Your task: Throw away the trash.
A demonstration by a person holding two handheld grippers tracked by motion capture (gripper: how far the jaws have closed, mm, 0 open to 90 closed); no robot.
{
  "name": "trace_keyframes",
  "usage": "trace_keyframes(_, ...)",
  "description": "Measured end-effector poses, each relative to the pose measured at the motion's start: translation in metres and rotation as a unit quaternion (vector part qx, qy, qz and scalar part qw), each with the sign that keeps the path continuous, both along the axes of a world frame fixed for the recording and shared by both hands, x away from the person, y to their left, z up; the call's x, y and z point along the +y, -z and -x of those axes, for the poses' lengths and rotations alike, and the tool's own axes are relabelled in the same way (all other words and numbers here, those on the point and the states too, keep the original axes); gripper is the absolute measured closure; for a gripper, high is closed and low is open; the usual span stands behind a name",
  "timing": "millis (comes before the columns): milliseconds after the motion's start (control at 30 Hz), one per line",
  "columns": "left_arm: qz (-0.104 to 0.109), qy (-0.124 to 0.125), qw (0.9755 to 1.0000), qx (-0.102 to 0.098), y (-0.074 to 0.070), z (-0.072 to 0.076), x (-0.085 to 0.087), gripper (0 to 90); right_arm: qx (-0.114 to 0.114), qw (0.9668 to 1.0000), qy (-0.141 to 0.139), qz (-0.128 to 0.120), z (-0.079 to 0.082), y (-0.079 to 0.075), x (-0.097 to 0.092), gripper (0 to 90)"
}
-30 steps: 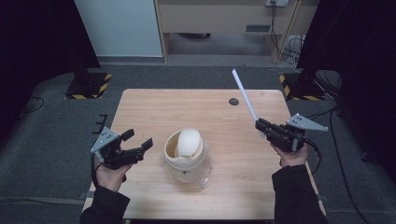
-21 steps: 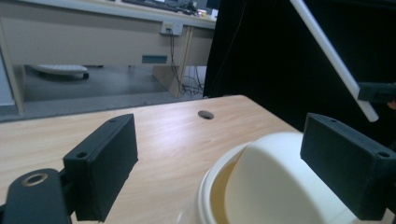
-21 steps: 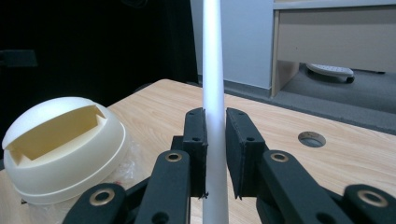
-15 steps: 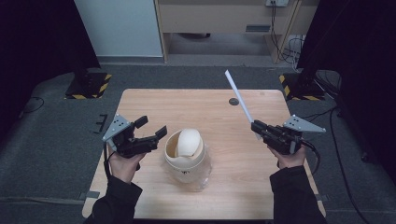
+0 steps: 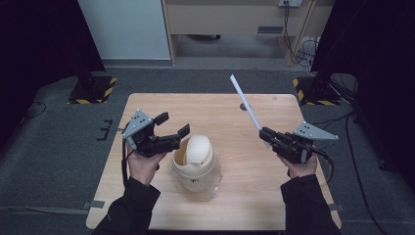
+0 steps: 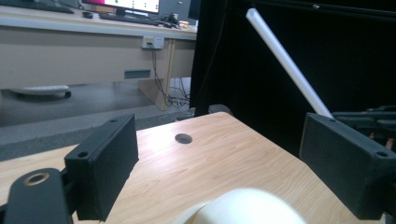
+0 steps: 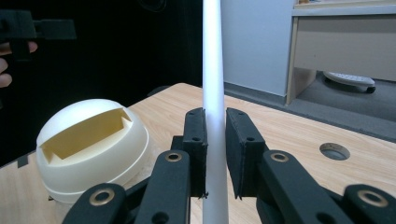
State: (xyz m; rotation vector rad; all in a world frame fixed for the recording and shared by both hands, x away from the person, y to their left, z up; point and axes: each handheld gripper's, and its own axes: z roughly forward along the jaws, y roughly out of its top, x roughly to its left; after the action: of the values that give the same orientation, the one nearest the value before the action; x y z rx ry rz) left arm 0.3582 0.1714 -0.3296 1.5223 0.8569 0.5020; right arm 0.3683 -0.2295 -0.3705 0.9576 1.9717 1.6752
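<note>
A cream cup with a domed lid [image 5: 194,157] stands near the middle of the wooden table [image 5: 230,196]; the lid [image 7: 91,137] has a wide notch cut in its top. My left gripper [image 5: 173,125] hovers open just left of the cup and above its rim, with the dome [image 6: 247,207] low between its jaws. My right gripper [image 5: 265,132] is at the table's right side, shut on a long white straw [image 5: 244,101] that slants up and away. In the right gripper view the straw [image 7: 214,93] runs straight up between the two pads.
A round hole [image 5: 243,106] sits in the tabletop near the far edge, also seen as a dark hole [image 6: 183,138] beyond the left jaws. Dark floor surrounds the table, with a wooden desk [image 5: 235,17] behind and black stands with striped bases at both far corners.
My left gripper has risen and moved right, from the table's left edge to just beside the cup. The right gripper and straw have hardly shifted.
</note>
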Motion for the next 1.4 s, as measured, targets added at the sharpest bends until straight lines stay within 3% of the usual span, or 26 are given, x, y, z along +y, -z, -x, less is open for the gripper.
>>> trace_keyframes(800,0.007,0.045,0.9989,-0.004,-0.019,-0.013,-0.065,12.6,-0.016,0.999,-0.039,-0.014,0.009,-0.003,0.011,78.9)
trace_keyframes(1400,0.014,0.06,0.998,0.013,-0.021,-0.024,-0.087,19.7,-0.017,0.9969,-0.072,-0.025,0.015,0.002,0.024,78.9)
